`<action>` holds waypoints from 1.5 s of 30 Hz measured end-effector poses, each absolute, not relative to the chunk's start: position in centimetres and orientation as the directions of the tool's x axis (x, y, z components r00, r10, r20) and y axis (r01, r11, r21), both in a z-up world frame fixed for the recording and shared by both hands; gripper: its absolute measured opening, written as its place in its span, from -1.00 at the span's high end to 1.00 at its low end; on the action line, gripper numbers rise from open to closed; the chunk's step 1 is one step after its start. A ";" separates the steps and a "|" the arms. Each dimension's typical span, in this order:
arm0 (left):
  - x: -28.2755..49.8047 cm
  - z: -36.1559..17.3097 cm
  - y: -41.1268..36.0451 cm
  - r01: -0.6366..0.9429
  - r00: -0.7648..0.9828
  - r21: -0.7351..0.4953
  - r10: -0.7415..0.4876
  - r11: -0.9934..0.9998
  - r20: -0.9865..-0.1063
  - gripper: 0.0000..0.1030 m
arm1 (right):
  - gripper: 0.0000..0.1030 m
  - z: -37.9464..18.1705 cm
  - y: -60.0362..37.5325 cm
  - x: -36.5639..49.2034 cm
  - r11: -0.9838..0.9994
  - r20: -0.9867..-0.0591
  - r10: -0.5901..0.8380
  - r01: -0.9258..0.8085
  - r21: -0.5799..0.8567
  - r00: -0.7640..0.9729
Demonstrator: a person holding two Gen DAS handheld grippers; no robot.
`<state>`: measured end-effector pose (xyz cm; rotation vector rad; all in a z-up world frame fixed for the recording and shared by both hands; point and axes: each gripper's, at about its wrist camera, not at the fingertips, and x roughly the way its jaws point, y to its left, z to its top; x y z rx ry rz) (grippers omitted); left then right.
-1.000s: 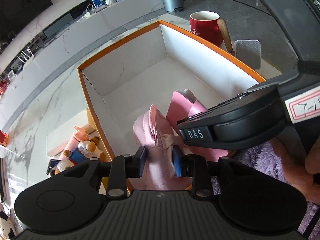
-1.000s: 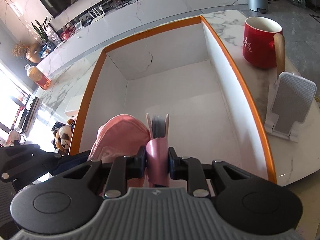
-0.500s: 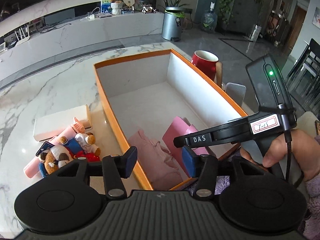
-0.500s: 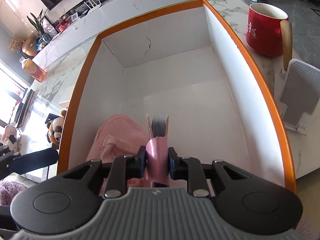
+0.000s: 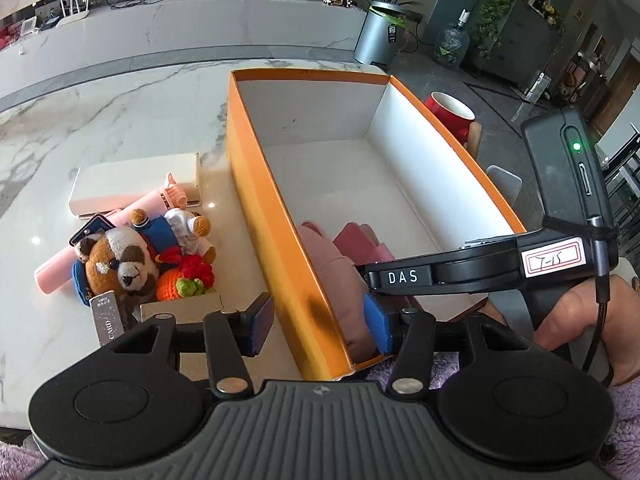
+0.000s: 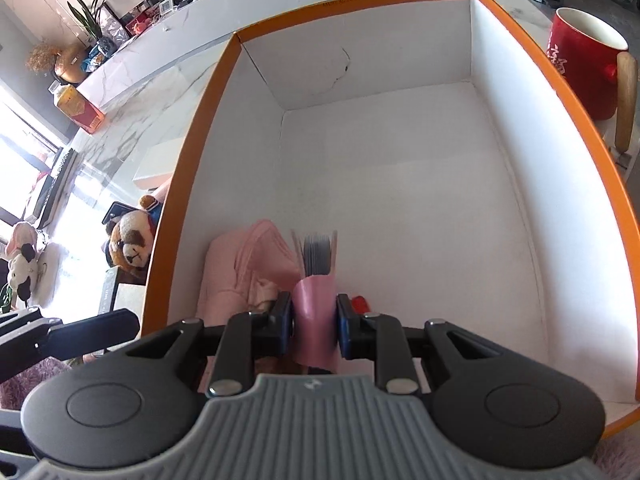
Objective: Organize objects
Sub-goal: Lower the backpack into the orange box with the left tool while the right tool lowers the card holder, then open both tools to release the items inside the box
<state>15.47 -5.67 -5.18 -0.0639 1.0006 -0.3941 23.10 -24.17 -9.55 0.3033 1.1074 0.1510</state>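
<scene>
Right claw (image 6: 314, 326) clamped on pink card holder (image 6: 316, 320) inside orange box (image 6: 180, 184).
Left claw (image 5: 320, 326) stands open, empty, straddling the box's near wall; plush toys (image 5: 132, 260) lie on bench (image 5: 100, 120).

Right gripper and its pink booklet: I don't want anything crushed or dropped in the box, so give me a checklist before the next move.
1. Right gripper shut on the pink booklet: ok.
2. Booklet inside the box walls: ok.
3. White floor ahead of the booklet bare: ok.
4. Pink pouch beside the booklet on its left, not under it: cannot tell; they sit very close.
5. Left gripper open, holding nothing: ok.
6. Left gripper away from the box: not ok; its jaws straddle the orange wall.
</scene>
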 end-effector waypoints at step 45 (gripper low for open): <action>15.2 -5.2 -4.3 0.300 0.475 -0.235 -0.358 0.924 -0.804 0.35 | 0.35 -8.4 -23.8 20.6 0.896 -0.784 0.350 0.059 0.439 0.514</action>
